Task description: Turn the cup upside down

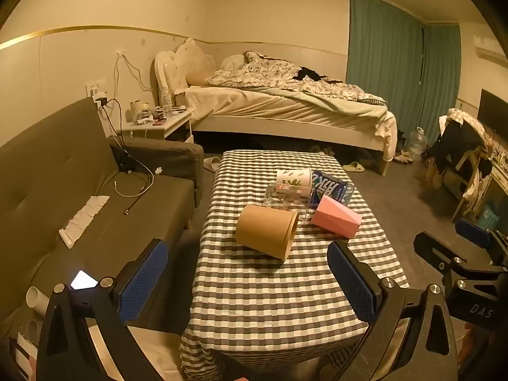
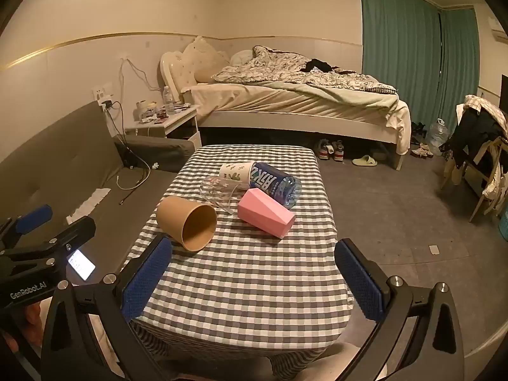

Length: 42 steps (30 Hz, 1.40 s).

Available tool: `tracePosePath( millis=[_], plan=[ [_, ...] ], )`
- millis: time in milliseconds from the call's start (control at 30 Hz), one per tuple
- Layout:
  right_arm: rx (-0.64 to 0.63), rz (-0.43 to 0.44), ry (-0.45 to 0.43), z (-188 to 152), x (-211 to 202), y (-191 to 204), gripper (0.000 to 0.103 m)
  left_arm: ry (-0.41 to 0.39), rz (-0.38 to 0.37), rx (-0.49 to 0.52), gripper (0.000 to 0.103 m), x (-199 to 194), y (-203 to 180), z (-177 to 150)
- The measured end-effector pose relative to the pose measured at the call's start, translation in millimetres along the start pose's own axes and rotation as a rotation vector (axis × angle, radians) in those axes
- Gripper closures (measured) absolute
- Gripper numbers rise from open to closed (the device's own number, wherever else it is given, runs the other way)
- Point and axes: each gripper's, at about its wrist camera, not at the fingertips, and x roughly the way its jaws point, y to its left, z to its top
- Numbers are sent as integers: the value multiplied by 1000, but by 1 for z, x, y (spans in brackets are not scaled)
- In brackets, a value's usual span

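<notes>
On the checked table (image 1: pixel 254 301), seen from the left wrist, a brown paper cup (image 1: pixel 266 230) lay on its side, mouth turned right. Just right of the cup lay a pink cup (image 1: pixel 336 219), and behind it a clear glass (image 1: pixel 287 194), a leaf-printed cup (image 1: pixel 293 177) and a blue bottle (image 1: pixel 331 189), all toppled. The left gripper (image 1: pixel 247 282) hung short of the brown cup, jaws spread wide and empty. From the right wrist, the brown paper cup (image 2: pixel 187 222) showed its open mouth, the pink cup (image 2: pixel 266 217) to its right. The right gripper (image 2: pixel 252 281) also stood wide open, holding nothing. Flipping had apparently not begun; every step remained.
</notes>
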Motion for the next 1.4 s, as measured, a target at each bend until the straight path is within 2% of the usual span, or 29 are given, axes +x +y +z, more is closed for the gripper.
tracePosePath(
  millis=[567,1400],
  plan=[
    [-7,28,5,-3,4,0,0,-3,-2,-5,0,2,4,-2],
    [4,20,12,-4,9,-3,0,19,7,-1,0,14,0,-5]
  ],
)
